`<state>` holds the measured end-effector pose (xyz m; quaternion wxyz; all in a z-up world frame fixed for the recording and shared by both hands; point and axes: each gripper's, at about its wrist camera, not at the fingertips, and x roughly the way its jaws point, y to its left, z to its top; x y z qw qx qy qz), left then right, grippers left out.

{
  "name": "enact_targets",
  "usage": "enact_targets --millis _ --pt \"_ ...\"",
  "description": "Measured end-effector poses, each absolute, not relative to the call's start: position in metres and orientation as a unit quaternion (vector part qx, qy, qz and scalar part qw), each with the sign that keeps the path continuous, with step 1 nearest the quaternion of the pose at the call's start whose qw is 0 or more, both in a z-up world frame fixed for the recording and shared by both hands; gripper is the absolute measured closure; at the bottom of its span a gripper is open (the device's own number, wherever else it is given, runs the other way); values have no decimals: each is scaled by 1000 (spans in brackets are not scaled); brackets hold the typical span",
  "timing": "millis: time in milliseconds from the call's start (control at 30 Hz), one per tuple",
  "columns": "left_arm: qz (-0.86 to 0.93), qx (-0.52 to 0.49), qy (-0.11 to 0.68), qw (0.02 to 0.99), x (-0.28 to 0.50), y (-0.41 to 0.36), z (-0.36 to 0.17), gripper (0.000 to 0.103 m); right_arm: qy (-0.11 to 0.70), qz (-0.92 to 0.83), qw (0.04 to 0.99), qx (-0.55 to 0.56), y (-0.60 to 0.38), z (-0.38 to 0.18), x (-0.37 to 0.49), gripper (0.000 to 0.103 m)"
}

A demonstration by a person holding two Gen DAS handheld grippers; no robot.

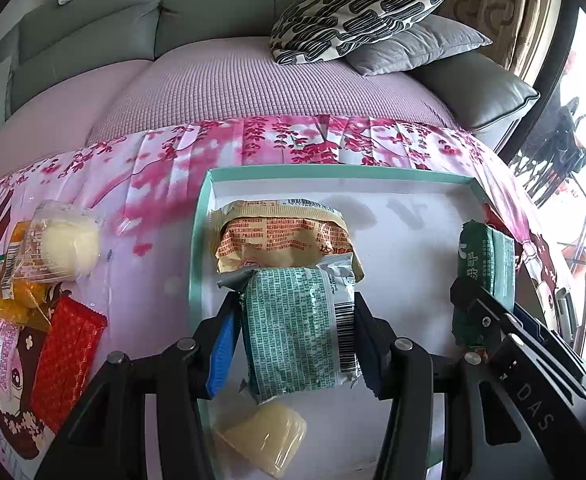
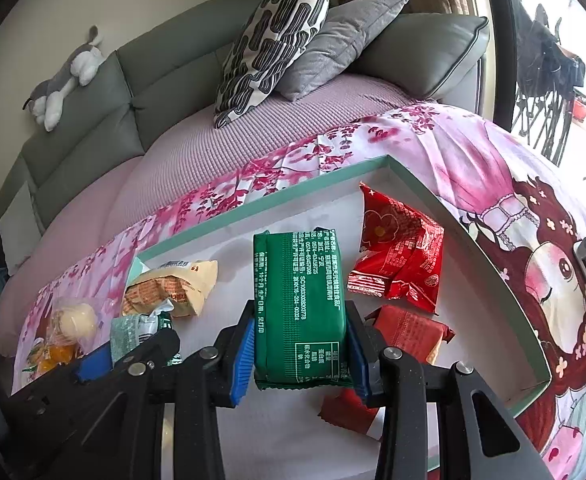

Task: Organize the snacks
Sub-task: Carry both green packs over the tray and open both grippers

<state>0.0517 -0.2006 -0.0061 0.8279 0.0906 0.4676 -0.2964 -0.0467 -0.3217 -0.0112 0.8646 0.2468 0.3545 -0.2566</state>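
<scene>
My left gripper (image 1: 293, 312) is shut on a pale teal snack packet (image 1: 297, 328), held over the white tray with a mint rim (image 1: 277, 171). Beyond it in the tray lies a beige-orange packet (image 1: 285, 236), and a clear jelly cup (image 1: 261, 438) sits under the gripper. My right gripper (image 2: 299, 328) is shut on a dark green biscuit pack (image 2: 299, 304) above the same tray (image 2: 253, 210). That green pack (image 1: 487, 264) and right gripper show at the right of the left wrist view. Red packets (image 2: 399, 258) lie in the tray's right part.
Loose snacks lie on the pink floral cloth (image 1: 153, 184) left of the tray: a clear-wrapped cake (image 1: 63, 246), a red packet (image 1: 67, 360) and orange jellies (image 1: 21, 304). A grey-green sofa (image 1: 213, 20) with patterned cushions (image 1: 357, 12) stands behind.
</scene>
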Motion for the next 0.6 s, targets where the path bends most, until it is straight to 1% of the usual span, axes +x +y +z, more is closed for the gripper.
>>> enact_targets --millis 167,267,600 --pt "-293 88 472 827 55 -200 -9 48 360 -250 864 248 -321 -14 -44 61" --pt "-288 81 476 827 56 -197 -8 46 359 -249 864 249 -320 -14 -44 61" --pt "-268 73 479 833 55 -187 4 45 367 -241 862 253 -319 -16 -41 59"
